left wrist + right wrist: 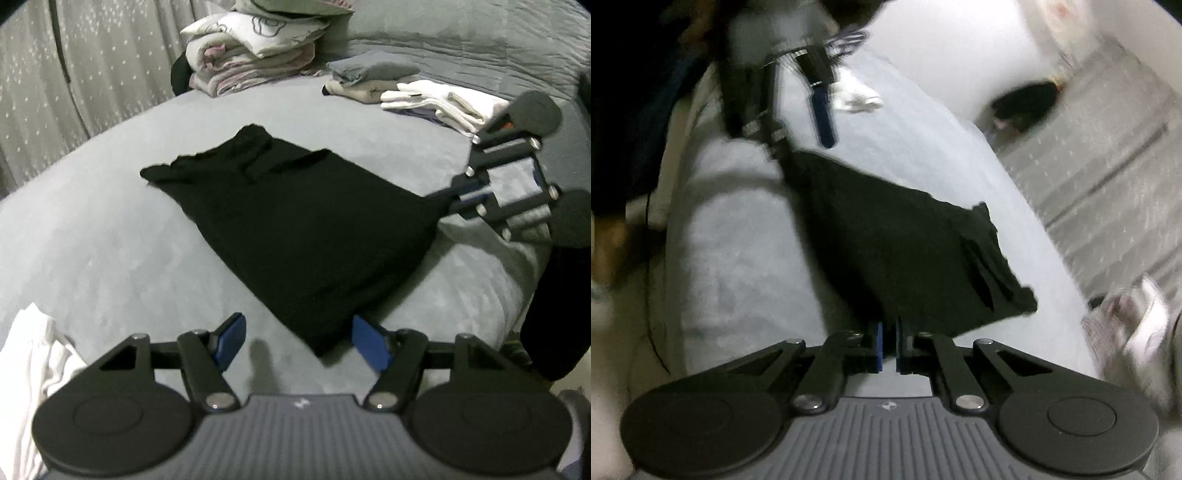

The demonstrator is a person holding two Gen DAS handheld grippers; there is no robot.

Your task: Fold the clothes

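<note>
Seen from the left wrist, a crumpled white cloth (27, 354) lies off to the left of the left gripper (297, 341), whose blue pads stand wide apart with nothing between them, hovering just short of the near corner of the black garment (291, 229). That garment lies flat on the grey bed cover (110, 240), stretching ahead and to the right of the claw. Beyond it sit a stack of folded bedding (255, 51) and, further right, a pile of folded clothes (402, 88), things the right wrist does not show clearly. At the garment's right edge the right gripper (448, 201) meets the fabric. The right wrist view, blurred, gives that claw (887, 345) with its pads drawn narrow on the black hem, and the left gripper's blue pad (823, 118) beyond the garment's far end.
</note>
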